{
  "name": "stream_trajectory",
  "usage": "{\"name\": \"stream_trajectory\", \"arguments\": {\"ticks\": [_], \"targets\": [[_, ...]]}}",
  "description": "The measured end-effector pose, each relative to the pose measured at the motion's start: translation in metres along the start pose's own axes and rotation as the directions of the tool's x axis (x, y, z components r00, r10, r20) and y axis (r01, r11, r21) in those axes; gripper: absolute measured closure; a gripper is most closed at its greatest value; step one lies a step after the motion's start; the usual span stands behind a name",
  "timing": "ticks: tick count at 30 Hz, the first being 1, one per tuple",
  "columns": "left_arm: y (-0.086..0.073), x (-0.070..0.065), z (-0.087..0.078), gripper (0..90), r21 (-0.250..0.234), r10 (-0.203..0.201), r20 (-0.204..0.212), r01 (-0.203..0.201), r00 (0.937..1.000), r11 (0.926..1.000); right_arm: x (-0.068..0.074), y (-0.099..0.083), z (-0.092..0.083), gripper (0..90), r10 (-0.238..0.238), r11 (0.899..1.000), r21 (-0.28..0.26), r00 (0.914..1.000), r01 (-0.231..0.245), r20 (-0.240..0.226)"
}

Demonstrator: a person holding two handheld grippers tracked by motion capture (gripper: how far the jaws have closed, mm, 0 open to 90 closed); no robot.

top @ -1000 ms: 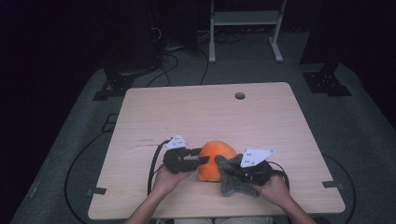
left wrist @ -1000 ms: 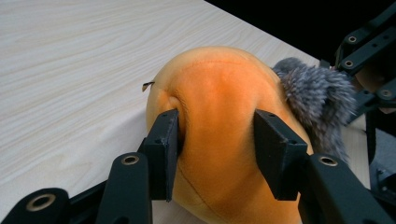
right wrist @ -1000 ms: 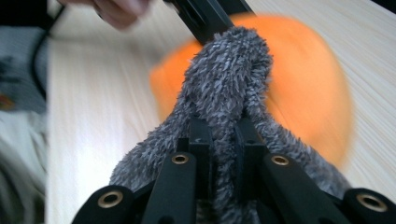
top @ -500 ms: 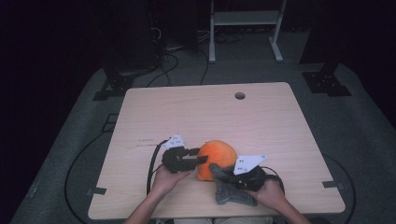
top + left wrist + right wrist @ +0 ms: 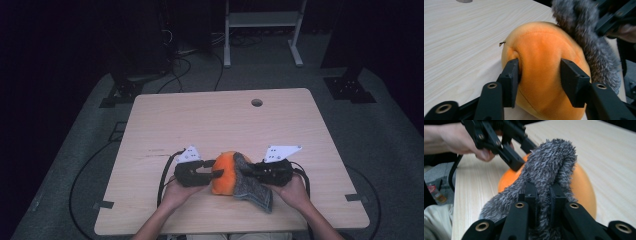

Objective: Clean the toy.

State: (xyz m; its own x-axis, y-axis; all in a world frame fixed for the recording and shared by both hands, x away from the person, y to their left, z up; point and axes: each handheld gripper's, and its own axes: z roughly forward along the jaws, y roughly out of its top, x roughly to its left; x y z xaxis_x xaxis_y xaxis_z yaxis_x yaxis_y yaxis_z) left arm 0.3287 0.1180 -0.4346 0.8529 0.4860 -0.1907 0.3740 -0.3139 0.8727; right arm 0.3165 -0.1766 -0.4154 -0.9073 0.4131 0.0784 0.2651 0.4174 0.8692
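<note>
With our left gripper (image 5: 214,173) squeezing the orange plush ball (image 5: 225,172) at the table's (image 5: 210,120) six o'clock edge, its jaws just easing wider, our right gripper (image 5: 248,171) pinches the grey fuzzy sock (image 5: 252,187); next we stretch it over the ball.

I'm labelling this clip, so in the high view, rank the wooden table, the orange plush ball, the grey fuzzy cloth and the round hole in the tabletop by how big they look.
1. Wooden table, by far the largest.
2. Orange plush ball and grey fuzzy cloth: they look about alike, and the cloth drapes over part of the ball, so I won't rank them.
3. Round hole, the smallest.
</note>
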Motion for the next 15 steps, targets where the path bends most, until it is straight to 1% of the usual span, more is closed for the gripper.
{"name": "stream_trajectory", "arguments": {"ticks": [1, 2, 3, 4, 5, 7, 8, 9, 10, 11, 13, 15], "targets": [[0.000, 0.001, 0.000, 44.3, -0.005, -0.019, 0.002, 0.019, 0.9998, 0.9998, 0.000, -0.002, 0.001, 79.6, 0.008, 1.000, 0.000, 1.0000, -0.008, -0.005], [0.000, 0.002, 0.002, 35.9, -0.002, -0.041, 0.007, 0.041, 0.9991, 0.9991, 0.001, -0.005, 0.001, 79.6, 0.012, 1.000, -0.002, 0.9999, -0.012, -0.003], [0.001, 0.003, 0.004, 28.7, 0.015, -0.063, 0.018, 0.063, 0.9978, 0.9979, 0.003, -0.008, 0.000, 79.7, 0.013, 1.000, -0.004, 0.9999, -0.013, -0.003], [0.000, 0.004, 0.007, 25.5, 0.029, -0.084, 0.042, 0.082, 0.9956, 0.9962, 0.005, -0.011, -0.001, 79.7, 0.011, 1.000, 0.007, 0.9999, -0.011, -0.007], [-0.001, 0.004, 0.009, 28.5, 0.030, -0.088, 0.074, 0.086, 0.9934, 0.9958, 0.008, -0.013, -0.002, 79.7, 0.001, 1.000, 0.019, 1.0000, -0.001, -0.006], [0.000, -0.001, 0.010, 37.0, 0.021, -0.048, 0.067, 0.047, 0.9966, 0.9987, 0.011, -0.017, -0.007, 79.7, -0.013, 0.999, 0.047, 0.9999, 0.013, -0.003], [0.002, -0.004, 0.010, 39.4, 0.027, -0.017, 0.061, 0.015, 0.9980, 0.9995, 0.010, -0.018, -0.009, 79.6, -0.016, 0.998, 0.059, 0.9999, 0.016, -0.007], [0.003, -0.006, 0.010, 41.7, 0.031, -0.001, 0.062, -0.001, 0.9981, 0.9995, 0.010, -0.019, -0.013, 79.6, -0.020, 0.997, 0.072, 0.9997, 0.021, -0.015], [0.004, -0.007, 0.010, 43.5, 0.031, 0.013, 0.063, -0.015, 0.9980, 0.9994, 0.010, -0.018, -0.016, 79.5, -0.014, 0.997, 0.070, 0.9997, 0.015, -0.021], [0.003, -0.008, 0.010, 45.0, 0.034, 0.028, 0.065, -0.031, 0.9975, 0.9989, 0.010, -0.016, -0.018, 79.5, -0.011, 0.998, 0.054, 0.9996, 0.013, -0.026], [0.003, -0.010, 0.010, 47.3, 0.038, 0.062, 0.073, -0.064, 0.9954, 0.9972, 0.010, -0.006, -0.021, 79.5, -0.028, 1.000, 0.008, 0.9993, 0.028, -0.025], [0.003, -0.012, 0.010, 48.3, 0.040, 0.092, 0.070, -0.095, 0.9933, 0.9947, 0.008, 0.006, -0.019, 79.4, -0.044, 0.999, -0.012, 0.9990, 0.044, -0.012]]}}
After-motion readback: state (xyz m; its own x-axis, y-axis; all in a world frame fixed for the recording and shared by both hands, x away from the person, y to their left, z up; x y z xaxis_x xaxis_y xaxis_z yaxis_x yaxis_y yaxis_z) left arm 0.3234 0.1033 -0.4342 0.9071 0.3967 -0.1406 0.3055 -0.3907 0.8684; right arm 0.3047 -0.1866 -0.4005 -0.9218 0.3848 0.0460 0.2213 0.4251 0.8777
